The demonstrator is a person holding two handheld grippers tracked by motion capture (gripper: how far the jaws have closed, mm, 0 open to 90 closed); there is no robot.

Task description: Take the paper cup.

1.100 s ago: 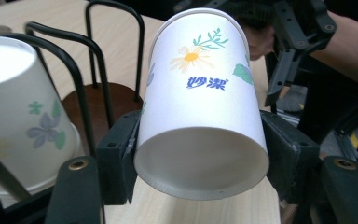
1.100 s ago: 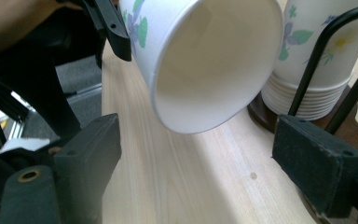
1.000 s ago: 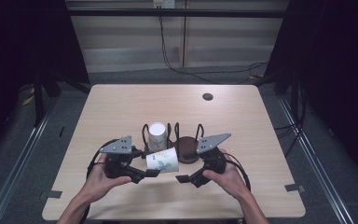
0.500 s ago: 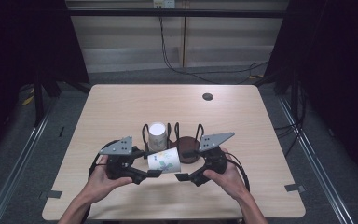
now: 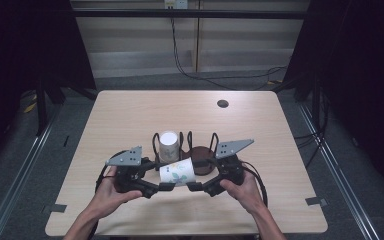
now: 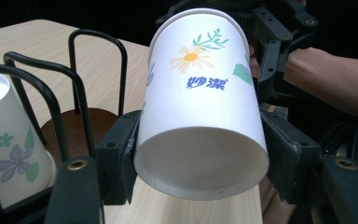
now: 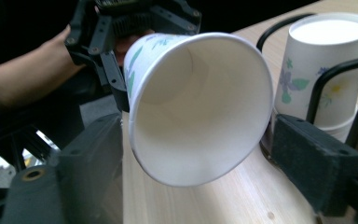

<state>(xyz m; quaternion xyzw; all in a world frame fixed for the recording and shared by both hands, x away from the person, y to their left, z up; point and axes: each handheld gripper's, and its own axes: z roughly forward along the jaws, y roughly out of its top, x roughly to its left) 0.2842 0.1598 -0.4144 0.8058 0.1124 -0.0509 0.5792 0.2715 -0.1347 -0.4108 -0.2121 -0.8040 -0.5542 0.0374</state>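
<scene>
A white paper cup (image 5: 177,171) printed with flowers lies on its side in the air between my two grippers, just above the table's front half. My left gripper (image 6: 200,158) is shut on its base end, a pad pressed against each side. My right gripper (image 7: 198,154) closes on the open mouth (image 7: 200,107), whose rim looks squeezed slightly oval. In the high view the left gripper (image 5: 164,175) and right gripper (image 5: 195,174) face each other across the cup. A second cup (image 5: 168,145) stands upside down in a black wire holder (image 5: 200,152) just behind.
The wire holder has a brown base and upright loops (image 6: 74,93) close beside the held cup. A small dark round hole (image 5: 223,104) sits in the wooden table (image 5: 130,115) at the back right. Cables trail from both grippers towards the front edge.
</scene>
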